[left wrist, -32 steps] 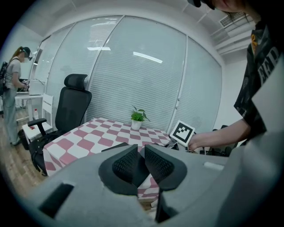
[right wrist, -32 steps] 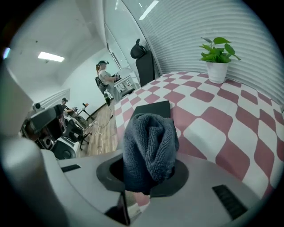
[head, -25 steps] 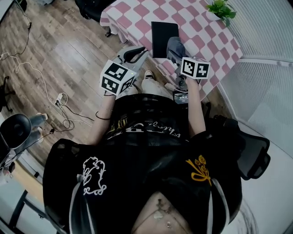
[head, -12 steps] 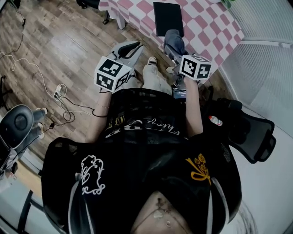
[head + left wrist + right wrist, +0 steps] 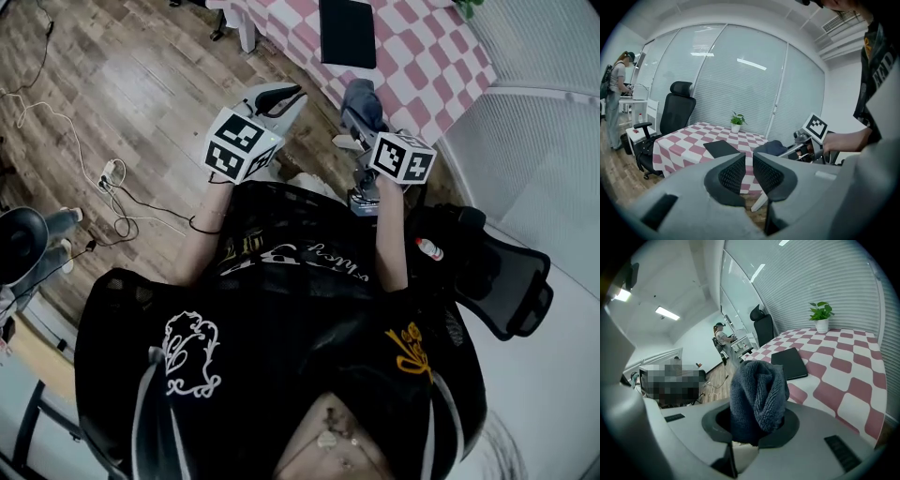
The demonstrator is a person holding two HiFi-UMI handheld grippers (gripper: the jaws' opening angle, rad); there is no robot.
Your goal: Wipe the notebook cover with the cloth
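Note:
The black notebook (image 5: pixel 347 33) lies flat on the pink-checked table (image 5: pixel 422 56); it also shows in the left gripper view (image 5: pixel 721 148) and the right gripper view (image 5: pixel 790 363). My right gripper (image 5: pixel 361 108) is shut on a bunched dark blue cloth (image 5: pixel 757 390), held in the air at the table's near edge, short of the notebook. That cloth (image 5: pixel 771 147) also shows beside the notebook in the left gripper view. My left gripper (image 5: pixel 278 98) hangs over the floor left of the table, and its jaws (image 5: pixel 749 171) stand almost together with nothing between them.
A small potted plant (image 5: pixel 820 315) stands at the table's far end. A black office chair (image 5: pixel 506 281) is close at my right, another chair (image 5: pixel 675 112) behind the table. Cables (image 5: pixel 112 178) trail on the wooden floor. A person (image 5: pixel 618 79) stands far off.
The table and notebook have slid toward the top of the head view. The cloth now sits over the table's near edge rather than beside the notebook. Both grippers hold as before.

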